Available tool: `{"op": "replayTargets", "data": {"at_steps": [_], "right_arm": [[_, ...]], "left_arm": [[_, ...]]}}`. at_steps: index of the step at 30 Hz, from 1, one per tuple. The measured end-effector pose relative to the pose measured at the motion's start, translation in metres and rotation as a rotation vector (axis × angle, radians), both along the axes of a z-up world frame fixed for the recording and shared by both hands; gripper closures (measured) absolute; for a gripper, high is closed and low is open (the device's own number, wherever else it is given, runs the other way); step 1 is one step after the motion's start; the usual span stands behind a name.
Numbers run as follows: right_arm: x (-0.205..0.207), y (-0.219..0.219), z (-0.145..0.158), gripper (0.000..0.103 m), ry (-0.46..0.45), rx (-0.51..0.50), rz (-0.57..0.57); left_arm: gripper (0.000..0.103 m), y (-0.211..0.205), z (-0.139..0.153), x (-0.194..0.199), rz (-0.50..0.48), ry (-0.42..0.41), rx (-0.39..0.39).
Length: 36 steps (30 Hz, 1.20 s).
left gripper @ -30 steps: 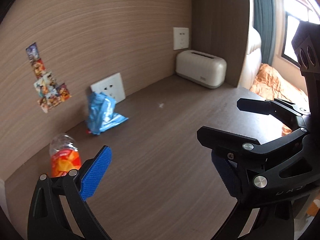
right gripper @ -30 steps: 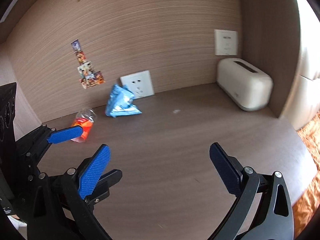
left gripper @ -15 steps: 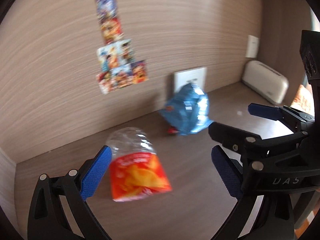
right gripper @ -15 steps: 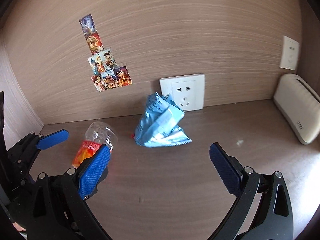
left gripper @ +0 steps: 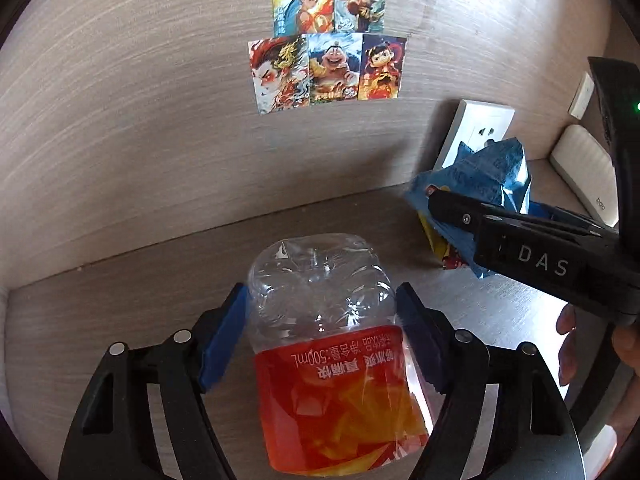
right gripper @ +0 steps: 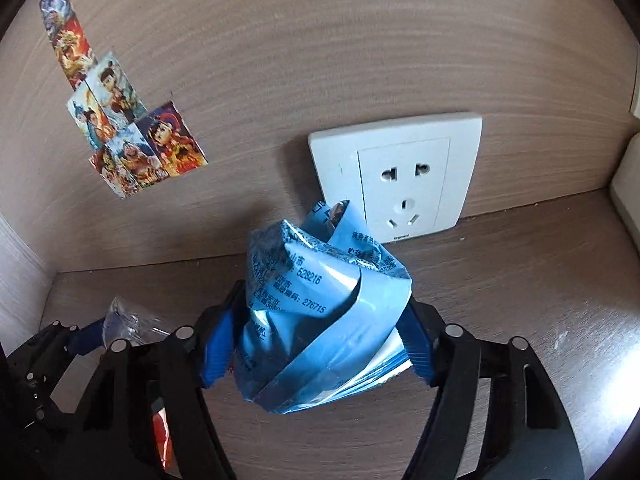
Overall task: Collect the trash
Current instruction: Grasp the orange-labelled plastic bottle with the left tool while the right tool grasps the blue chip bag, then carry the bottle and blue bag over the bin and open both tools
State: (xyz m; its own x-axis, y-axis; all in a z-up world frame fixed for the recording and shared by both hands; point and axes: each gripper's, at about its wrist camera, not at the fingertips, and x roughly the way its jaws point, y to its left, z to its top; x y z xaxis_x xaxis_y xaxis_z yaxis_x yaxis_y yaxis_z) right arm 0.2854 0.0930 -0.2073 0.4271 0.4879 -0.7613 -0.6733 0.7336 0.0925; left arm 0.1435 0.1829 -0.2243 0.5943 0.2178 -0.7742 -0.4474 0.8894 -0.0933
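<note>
A clear plastic bottle [left gripper: 324,344] with an orange label lies on the brown wooden shelf [left gripper: 140,292]. My left gripper [left gripper: 320,336] is shut on it, blue pads pressing both sides. A crumpled blue snack bag [right gripper: 316,312] sits between the pads of my right gripper [right gripper: 316,332], which is shut on it. The bag also shows in the left wrist view [left gripper: 480,184], behind the right gripper's black frame [left gripper: 540,256]. The bottle's clear end [right gripper: 124,320] shows at lower left in the right wrist view.
The wood-grain back wall carries cartoon stickers [left gripper: 328,68] and a white socket plate [right gripper: 400,176] just behind the bag. A white toaster-like box [left gripper: 588,172] stands at the far right. A side wall [right gripper: 20,276] closes the shelf on the left.
Both grippers moved forward to the back wall. The left closed around the bottle and the right closed around the blue bag; both were open before.
</note>
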Motion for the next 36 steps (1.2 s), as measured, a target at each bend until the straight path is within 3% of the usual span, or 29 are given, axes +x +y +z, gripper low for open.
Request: {"op": "replayTargets", "data": {"at_steps": [5, 10, 18, 26, 36], "right_arm": [[-0.012, -0.013, 0.012, 0.038, -0.007, 0.022, 0.026], [-0.032, -0.047, 0.041, 0.038, -0.062, 0.052, 0.015], [-0.076, -0.146, 0.079, 0.038, -0.141, 0.068, -0.116], [-0.119, -0.269, 0.09, 0.038, -0.165, 0.045, -0.355], [-0.176, -0.413, 0.073, 0.038, -0.134, -0.017, -0.639]], "left_arm": [[0.031, -0.006, 0.007, -0.01, -0.009, -0.017, -0.008], [0.031, -0.03, 0.031, -0.026, -0.062, -0.058, 0.042], [0.031, -0.109, 0.066, -0.034, -0.262, -0.125, 0.054], [0.031, -0.25, 0.07, -0.026, -0.582, -0.142, 0.023], [0.031, -0.423, 0.059, -0.036, -0.938, -0.116, 0.022]]}}
